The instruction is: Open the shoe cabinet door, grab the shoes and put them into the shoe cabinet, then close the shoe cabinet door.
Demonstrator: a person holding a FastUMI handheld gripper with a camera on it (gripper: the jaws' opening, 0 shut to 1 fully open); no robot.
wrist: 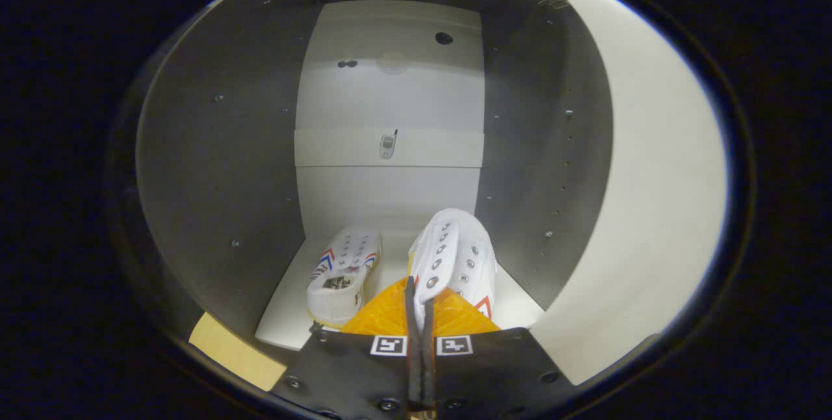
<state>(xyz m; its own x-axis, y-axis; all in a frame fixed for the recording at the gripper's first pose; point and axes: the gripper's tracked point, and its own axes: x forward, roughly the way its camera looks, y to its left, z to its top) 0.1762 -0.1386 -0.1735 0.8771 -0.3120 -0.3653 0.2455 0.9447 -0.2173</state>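
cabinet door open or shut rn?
Open. The door is swung out to the right of the shoes, interior exposed. Gripper jaws are shut on the right shoe's edge.

Two shoes sit side by side on the shoe cabinet's floor (286, 316): the left shoe (344, 274) further left, the right shoe (455, 257) just ahead of the closed jaws. The open door (650, 212) stands right.

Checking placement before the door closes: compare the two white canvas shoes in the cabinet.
The left white canvas shoe lies free on the cabinet floor, beside the fingers; the right white canvas shoe is pinched at its edge between the shut fingers. The left shoe's insole shows; the right's does not. Both have metal eyelets and no laces.
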